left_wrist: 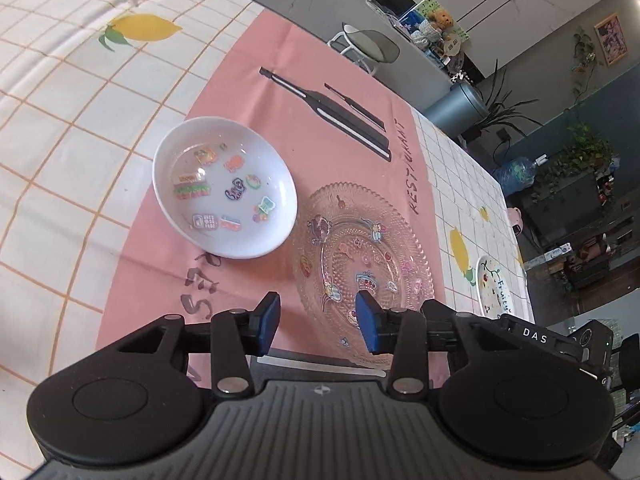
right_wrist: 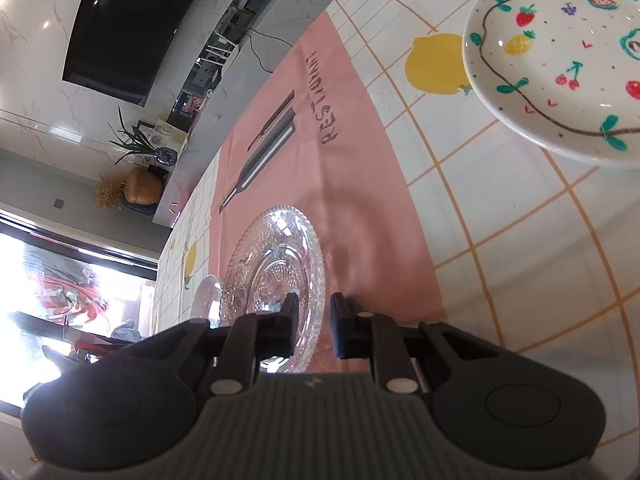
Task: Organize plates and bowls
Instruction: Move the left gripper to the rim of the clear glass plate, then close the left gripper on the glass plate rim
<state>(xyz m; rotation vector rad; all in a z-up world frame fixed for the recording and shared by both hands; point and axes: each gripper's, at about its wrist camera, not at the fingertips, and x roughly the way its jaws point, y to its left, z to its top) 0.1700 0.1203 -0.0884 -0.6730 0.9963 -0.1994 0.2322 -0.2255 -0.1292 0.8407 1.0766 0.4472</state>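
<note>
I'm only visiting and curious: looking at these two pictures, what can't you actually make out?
- Fruit-painted plate: cut off by the right wrist view's edge; in the left wrist view the gripper body hides most of it.
- Glass plate: near rim hidden behind the left gripper.
- Right gripper: whether its pads press the glass plate's rim cannot be told.
- White bowl: mostly hidden behind the glass plate in the right wrist view.

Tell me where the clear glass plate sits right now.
The glass plate lies on the pink mat, just right of the white stickered bowl in the left wrist view, directly ahead of both grippers.
</note>
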